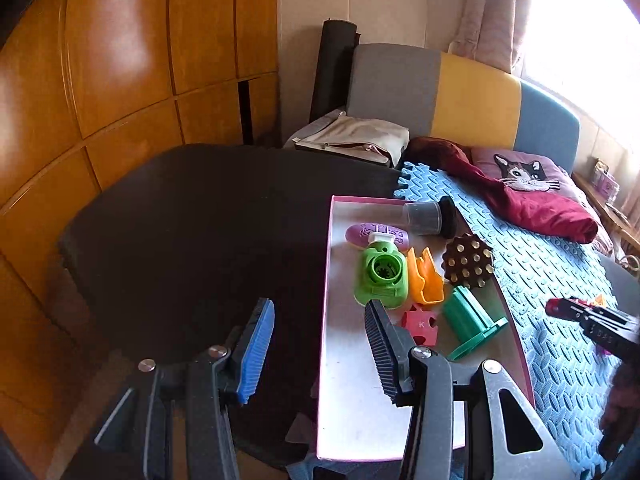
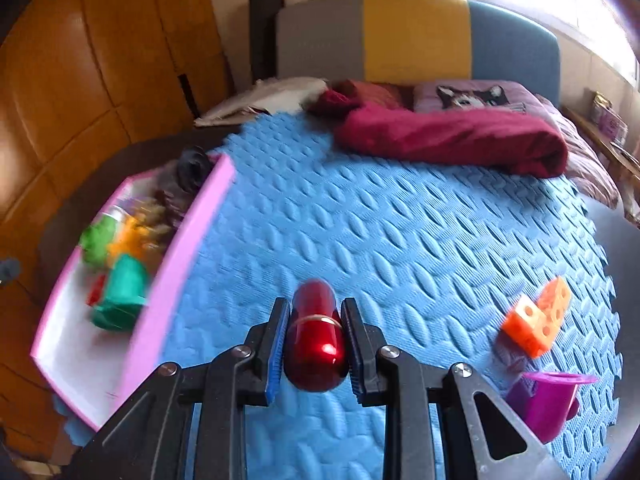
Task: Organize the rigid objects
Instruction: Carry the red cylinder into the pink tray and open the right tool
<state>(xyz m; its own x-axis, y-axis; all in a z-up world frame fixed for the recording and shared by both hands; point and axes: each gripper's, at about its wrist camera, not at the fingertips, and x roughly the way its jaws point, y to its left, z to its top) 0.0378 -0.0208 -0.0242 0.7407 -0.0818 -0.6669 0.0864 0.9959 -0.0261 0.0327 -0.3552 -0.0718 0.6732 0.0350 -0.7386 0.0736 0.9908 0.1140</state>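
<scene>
Right gripper (image 2: pixel 316 344) clenched the red capsule (image 2: pixel 316 336), apparently bound for the pink tray (image 2: pixel 200 216). Left gripper (image 1: pixel 320 352) hung released, empty, over the tray's edge.

A glossy red metal capsule-shaped cylinder (image 2: pixel 317 344) is clamped between the right gripper's (image 2: pixel 316 346) blue-padded fingers above a blue textured foam mat (image 2: pixel 400 220); a pink-rimmed white tray (image 2: pixel 200 220) is seen left.
</scene>
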